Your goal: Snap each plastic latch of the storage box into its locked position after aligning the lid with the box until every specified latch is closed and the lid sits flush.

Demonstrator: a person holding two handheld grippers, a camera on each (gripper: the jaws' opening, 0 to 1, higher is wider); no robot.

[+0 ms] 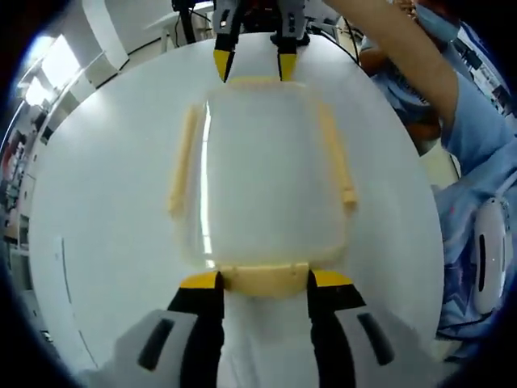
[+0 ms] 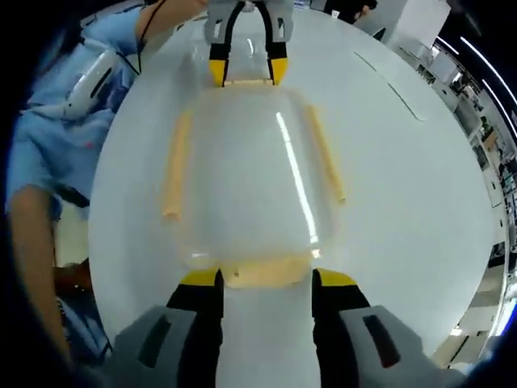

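Note:
A translucent storage box with its clear lid (image 1: 266, 178) on lies on a white table. Cream latches run along both long sides (image 1: 184, 158) (image 1: 335, 153) and both short ends. In the left gripper view, my left gripper (image 1: 265, 280) is open, its yellow-tipped jaws flanking the near end latch (image 1: 262, 284). My right gripper (image 1: 254, 66) stands open at the far end latch (image 1: 254, 81). In the right gripper view the lid (image 2: 242, 186) lies ahead. There the right gripper (image 2: 266, 279) straddles its end latch (image 2: 266, 272), and the left gripper (image 2: 247, 71) is opposite.
The round white table (image 1: 105, 242) spreads wide around the box. A person in blue clothing (image 1: 477, 162) stands by the table's edge, also seen at the left of the right gripper view as a blue sleeve (image 2: 48, 137). Office furniture lies beyond the table.

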